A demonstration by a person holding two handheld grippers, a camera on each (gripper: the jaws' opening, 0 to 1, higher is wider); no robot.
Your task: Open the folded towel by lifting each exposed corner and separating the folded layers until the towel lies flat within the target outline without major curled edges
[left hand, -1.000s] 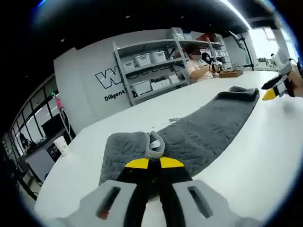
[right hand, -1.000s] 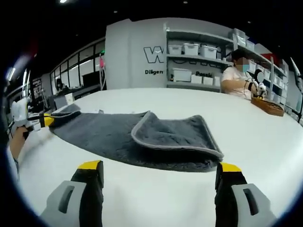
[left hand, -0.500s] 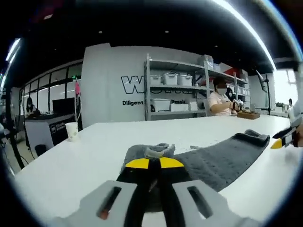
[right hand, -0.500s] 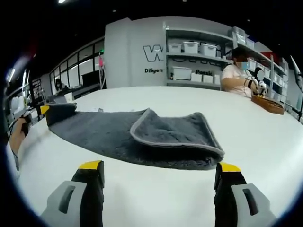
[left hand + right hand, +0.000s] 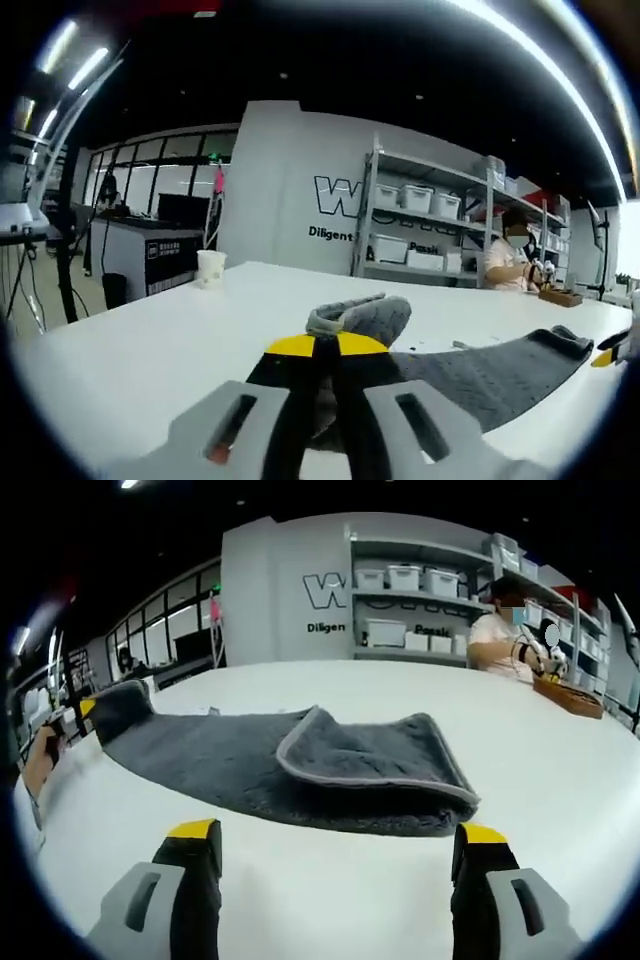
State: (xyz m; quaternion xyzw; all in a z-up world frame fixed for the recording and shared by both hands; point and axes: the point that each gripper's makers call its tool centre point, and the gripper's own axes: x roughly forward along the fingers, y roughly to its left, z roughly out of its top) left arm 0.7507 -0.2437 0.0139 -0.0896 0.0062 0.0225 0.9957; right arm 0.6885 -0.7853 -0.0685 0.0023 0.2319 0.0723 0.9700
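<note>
Where the left gripper meets the towel, we see its yellow-tipped jaws closed together on a grey corner of the cloth, which bunches up just above the tips and is lifted off the white table. From that corner the towel runs away to the right across the table. In the right gripper view we see the right gripper with its jaws spread wide and holding nothing, set above bare table just in front of the towel. There the towel lies long across the table, its near end folded back over itself with a pale trimmed edge on top. At the far left end the cloth is raised by the left gripper. A person sits by shelves at the back.
</note>
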